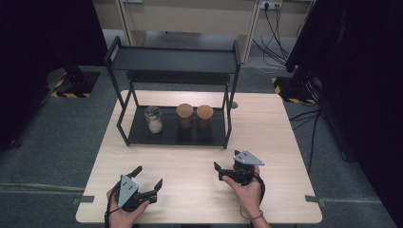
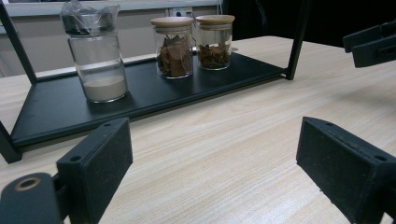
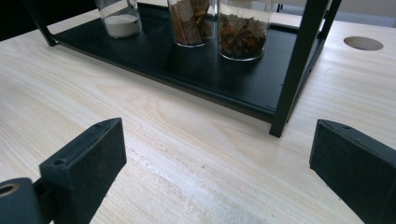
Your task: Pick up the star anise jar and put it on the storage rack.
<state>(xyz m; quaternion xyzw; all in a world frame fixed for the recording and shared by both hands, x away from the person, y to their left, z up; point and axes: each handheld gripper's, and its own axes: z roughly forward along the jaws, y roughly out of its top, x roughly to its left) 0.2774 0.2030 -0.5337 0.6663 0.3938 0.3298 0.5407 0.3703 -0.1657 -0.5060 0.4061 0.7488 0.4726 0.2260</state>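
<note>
Three glass jars in a row on the lower shelf (image 1: pixel 142 137) of a black metal rack (image 1: pixel 173 59), toward the table's far edge. At the left end, a jar of pale powder (image 1: pixel 154 119), round, clear, topped with crinkled plastic wrap. Beside it, two cork-lidded jars, one of brown bark pieces (image 1: pixel 185 116), one of dry reddish bits (image 1: pixel 205 117), just beside each other. Two shelves on the rack, flat and matte, on thin square legs. Light wood-grain table (image 1: pixel 271 123) beneath, with a round cable hole (image 3: pixel 363 43) near the rack's right leg.

Near the front edge, left gripper (image 1: pixel 148 179) held low in the left hand (image 1: pixel 124 213), jaws spread wide, empty, aimed toward the rack. Right gripper (image 1: pixel 218 172) in the right hand (image 1: pixel 247 190), jaws likewise apart, nothing between them, well short of the jars.
</note>
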